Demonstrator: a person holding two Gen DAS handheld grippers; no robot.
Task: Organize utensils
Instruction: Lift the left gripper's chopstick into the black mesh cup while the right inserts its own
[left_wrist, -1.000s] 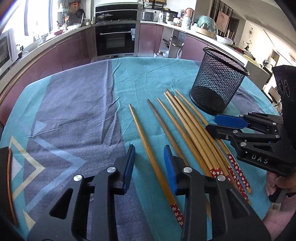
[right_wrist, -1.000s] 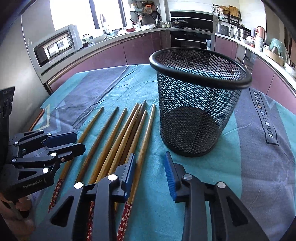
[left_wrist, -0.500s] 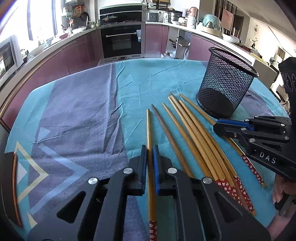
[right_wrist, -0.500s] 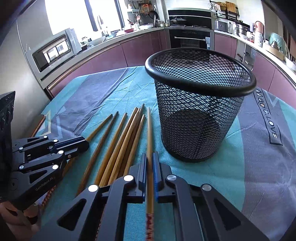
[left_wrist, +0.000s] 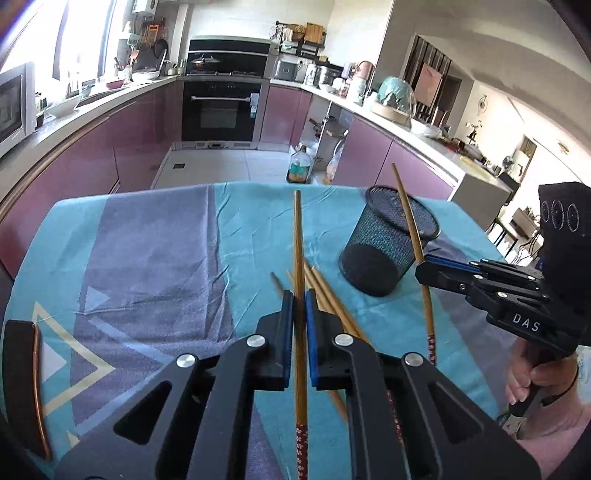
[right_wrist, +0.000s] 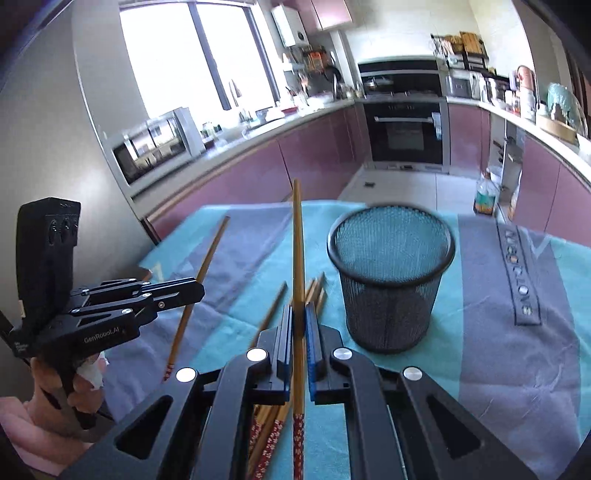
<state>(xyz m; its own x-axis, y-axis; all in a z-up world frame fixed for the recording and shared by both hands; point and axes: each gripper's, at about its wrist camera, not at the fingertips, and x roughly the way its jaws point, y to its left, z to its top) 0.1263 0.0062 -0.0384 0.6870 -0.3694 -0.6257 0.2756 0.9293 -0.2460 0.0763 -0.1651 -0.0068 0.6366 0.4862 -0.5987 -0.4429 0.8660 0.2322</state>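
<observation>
My left gripper (left_wrist: 298, 295) is shut on one wooden chopstick (left_wrist: 297, 236), held off the cloth with its tip pointing away. In the right wrist view that gripper (right_wrist: 199, 291) shows at the left with its chopstick (right_wrist: 208, 251) slanting. My right gripper (right_wrist: 298, 312) is shut on another chopstick (right_wrist: 297, 240), also lifted; in the left wrist view this gripper (left_wrist: 421, 267) holds its stick (left_wrist: 406, 214) in front of the black mesh holder (left_wrist: 373, 269). The holder (right_wrist: 391, 295) stands upright and empty. Several chopsticks (left_wrist: 325, 293) still lie on the cloth (right_wrist: 271, 312).
A teal and grey tablecloth (left_wrist: 155, 258) covers the table; its far edge drops to the kitchen floor. A dark curved object (left_wrist: 22, 369) sits at the left edge. A person's hands hold both gripper handles (left_wrist: 532, 380). Purple cabinets and an oven stand behind.
Both grippers went from open to shut, each on one chopstick, and then rose, lifting the two sticks off the cloth. The holder now looks farther and lower.
</observation>
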